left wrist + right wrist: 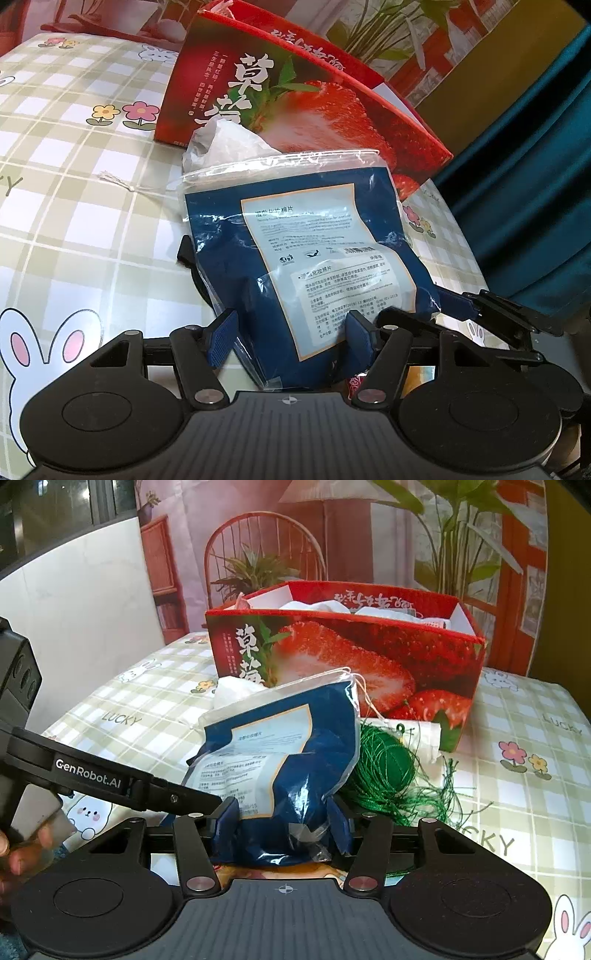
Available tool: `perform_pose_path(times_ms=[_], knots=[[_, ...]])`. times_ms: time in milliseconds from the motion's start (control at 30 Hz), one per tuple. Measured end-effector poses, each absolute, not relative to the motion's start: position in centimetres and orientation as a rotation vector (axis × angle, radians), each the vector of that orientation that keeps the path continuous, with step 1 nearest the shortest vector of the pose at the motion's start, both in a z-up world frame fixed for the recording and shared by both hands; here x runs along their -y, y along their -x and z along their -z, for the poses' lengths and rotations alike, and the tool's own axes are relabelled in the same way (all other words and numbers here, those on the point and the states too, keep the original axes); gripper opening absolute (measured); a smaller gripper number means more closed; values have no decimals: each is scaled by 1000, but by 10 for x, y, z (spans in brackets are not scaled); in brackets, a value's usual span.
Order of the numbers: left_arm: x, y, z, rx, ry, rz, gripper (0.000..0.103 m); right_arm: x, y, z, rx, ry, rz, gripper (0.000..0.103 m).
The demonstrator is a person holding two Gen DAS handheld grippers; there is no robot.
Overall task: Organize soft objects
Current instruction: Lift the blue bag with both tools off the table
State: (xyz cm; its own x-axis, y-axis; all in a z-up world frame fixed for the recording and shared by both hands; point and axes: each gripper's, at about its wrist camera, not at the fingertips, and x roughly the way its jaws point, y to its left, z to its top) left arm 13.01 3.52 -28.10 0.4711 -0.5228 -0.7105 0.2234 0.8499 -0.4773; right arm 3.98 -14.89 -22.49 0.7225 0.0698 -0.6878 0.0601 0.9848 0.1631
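Between my two grippers I see one thing held by both: a single blue cotton-pad pouch (306,258) in a clear plastic sleeve, standing on its lower edge above the checked tablecloth (74,221). My left gripper (291,334) has its blue pads pressed against the pouch's bottom corner, one on each side. My right gripper (282,825) pinches the same pouch at its crumpled lower end, and I read both as gripping it.

Just behind the pouch I count one crumpled white tissue-like bag (221,144), poking up past the pouch's top edge. Beyond that stands one red strawberry box (347,657), open at the top.

The right wrist view gives me things the left one does not: one tangle of green string (384,768) lying on the cloth beside the pouch, touching its right edge, one small white packet (424,734) against the box's front, and white soft items (369,611) inside the box, which I cannot count. It also shows the left gripper's arm coming in from the side, with a hand (22,853) on its handle.

The left wrist view alone shows the teal curtain (535,166) off the table's far side and one loose white thread (125,184) on the cloth.
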Motion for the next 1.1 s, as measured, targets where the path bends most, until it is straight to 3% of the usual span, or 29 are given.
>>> perform_pose_path(times_ms=[233, 467, 633, 800, 900, 933, 1100], knots=[[-36, -130, 284, -986, 359, 467, 68, 151, -40, 224, -755, -172, 6, 51], [-39, -130, 289, -984, 391, 477, 67, 148, -42, 227, -764, -155, -7, 42], [-38, -129, 289, -960, 358, 458, 76, 147, -41, 227, -765, -159, -6, 41], [-38, -128, 289, -958, 351, 464, 77, 144, -40, 223, -755, -115, 10, 50], [-38, -129, 289, -958, 358, 468, 76, 143, -40, 221, -747, -94, 9, 48], [-38, -129, 289, -958, 361, 468, 75, 143, -40, 221, -750, -101, 2, 44], [-40, -128, 290, -953, 392, 494, 62, 146, -40, 224, -760, -134, -4, 40]])
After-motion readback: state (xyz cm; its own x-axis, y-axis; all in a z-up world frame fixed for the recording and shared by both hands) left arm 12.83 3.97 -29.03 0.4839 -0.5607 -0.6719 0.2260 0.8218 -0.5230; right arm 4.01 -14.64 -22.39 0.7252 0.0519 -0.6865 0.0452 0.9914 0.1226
